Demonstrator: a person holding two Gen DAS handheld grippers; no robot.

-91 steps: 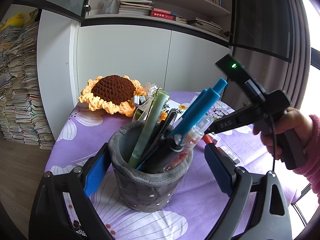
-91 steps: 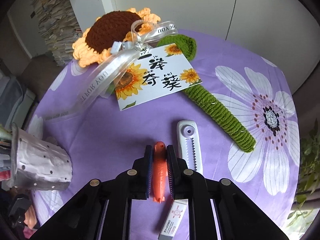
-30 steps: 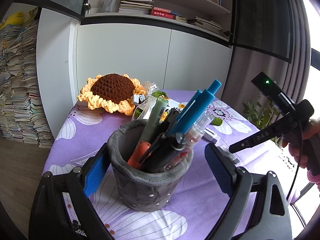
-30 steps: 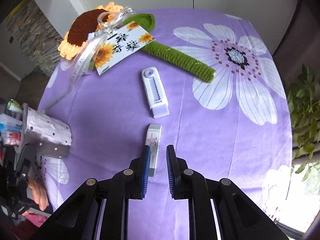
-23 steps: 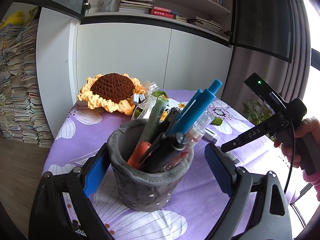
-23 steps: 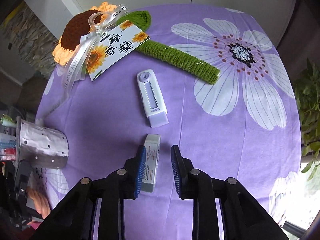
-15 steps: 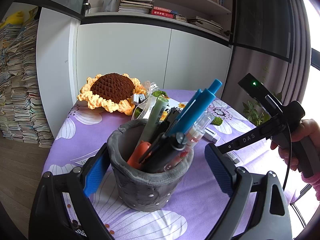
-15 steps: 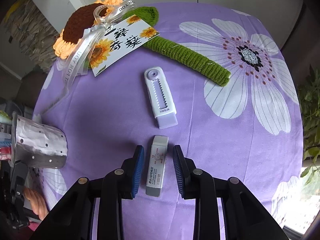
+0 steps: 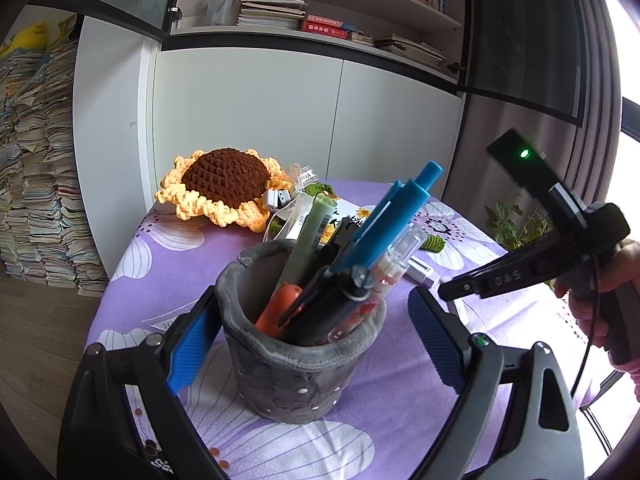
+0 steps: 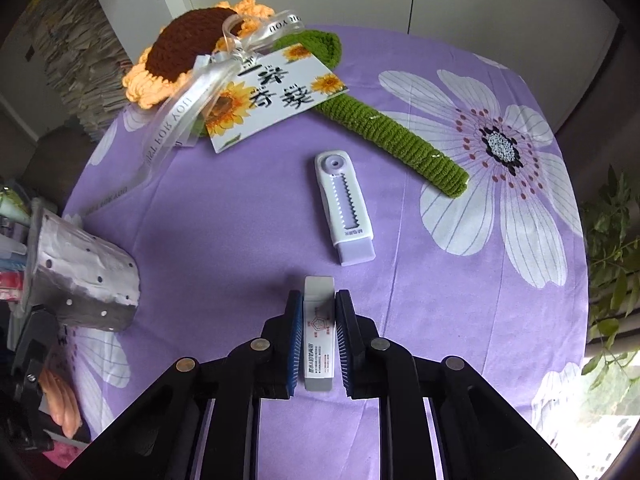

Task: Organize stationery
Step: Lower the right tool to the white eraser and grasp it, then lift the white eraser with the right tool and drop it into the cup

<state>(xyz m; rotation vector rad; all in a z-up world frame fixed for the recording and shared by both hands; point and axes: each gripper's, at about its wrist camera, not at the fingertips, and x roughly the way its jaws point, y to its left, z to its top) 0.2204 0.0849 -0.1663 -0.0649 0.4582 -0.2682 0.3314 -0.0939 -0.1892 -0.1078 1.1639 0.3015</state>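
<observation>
A grey pen holder (image 9: 296,376) with blue pens (image 9: 400,216), a green pen (image 9: 316,232) and an orange cutter (image 9: 280,308) stands between the blue pads of my left gripper (image 9: 312,300). Its jaws are closing; the left pad lies near the wall and the right pad stands clear. My right gripper (image 10: 318,296) points down at the cloth, closing on a white eraser (image 10: 319,328), with both pads against its long sides. A white sliding-case eraser (image 10: 346,208) lies just beyond. The holder (image 10: 84,280) is at the left in the right wrist view.
A crochet sunflower (image 10: 180,52) with a green stem (image 10: 392,136), a ribbon and a printed card (image 10: 272,92) lies at the far side of the purple flowered tablecloth (image 10: 440,320). White cabinets, bookshelves and paper stacks stand behind; a plant (image 10: 612,240) is at the right.
The orange cutter went from my right gripper into the holder. The right gripper then moved over the white eraser, opened around it and closed on its sides. The left gripper stayed put.
</observation>
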